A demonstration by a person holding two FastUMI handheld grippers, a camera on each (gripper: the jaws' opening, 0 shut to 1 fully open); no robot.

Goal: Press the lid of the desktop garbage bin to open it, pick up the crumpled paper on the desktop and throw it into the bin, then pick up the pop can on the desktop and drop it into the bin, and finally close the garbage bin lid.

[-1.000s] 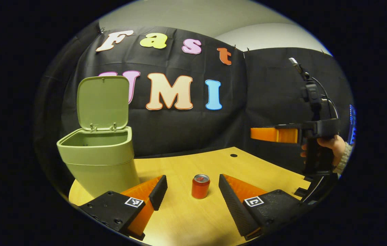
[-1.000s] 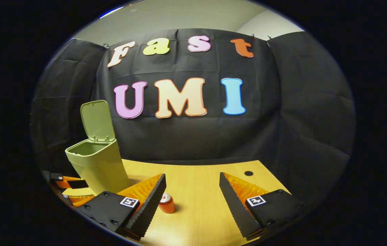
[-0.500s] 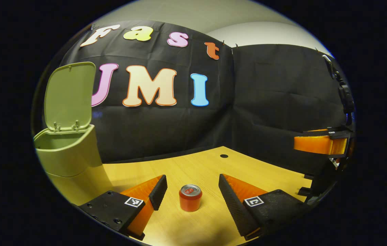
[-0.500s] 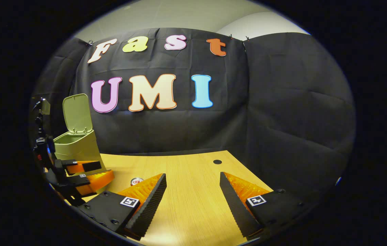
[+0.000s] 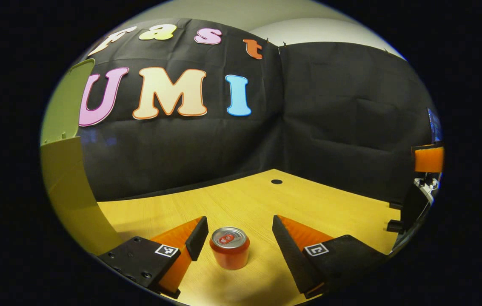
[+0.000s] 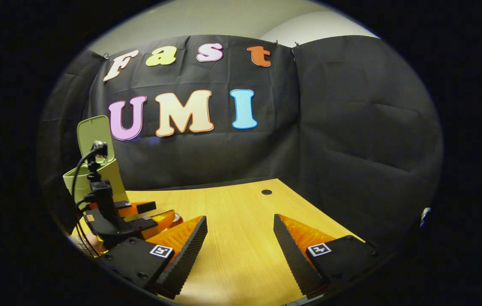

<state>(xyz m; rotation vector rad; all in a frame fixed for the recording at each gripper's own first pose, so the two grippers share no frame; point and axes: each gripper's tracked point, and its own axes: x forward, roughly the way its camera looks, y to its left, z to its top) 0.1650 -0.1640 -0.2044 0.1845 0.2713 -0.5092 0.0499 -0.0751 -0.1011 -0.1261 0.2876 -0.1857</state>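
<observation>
My left hand-held gripper (image 5: pixel 236 238) is spread wide, fingers either side of the short red aluminium pop can (image 5: pixel 229 247), neither finger touching it. The can stands upright on the light wood-grain worktop (image 5: pixel 266 204), at 6 o'clock in the left gripper view, between my fingertips and nearer the left one. Silver top, pull tab visible; red marking on the tab area, too small to read. Side wall is plain red from here, no legible brand.

The olive-green plastic desktop garbage bin (image 5: pixel 64 182) sits at 9 o'clock in the left gripper view, cut off by the edge. Its flip lid (image 5: pixel 68 102) is up, standing roughly vertical behind the opening. No writing readable on it.

My right hand-held gripper (image 6: pixel 241 242) is also spread, nothing between the fingers, held over bare worktop (image 6: pixel 241 221). In the right gripper view, the bin (image 6: pixel 96 174) is at 9 o'clock with its lid (image 6: pixel 92 131) raised, and the left hand-held gripper (image 6: pixel 149 214) is in front of it at 8 o'clock, low over the worktop. A sliver of the can (image 6: pixel 177 218) shows just past its fingers.

Small square black-and-white tracking markers sit on each gripper's finger mounts; patterns, not text.

A round dark hole (image 5: pixel 276 181) is in the worktop near the far edge, at 1 o'clock from the can.
</observation>
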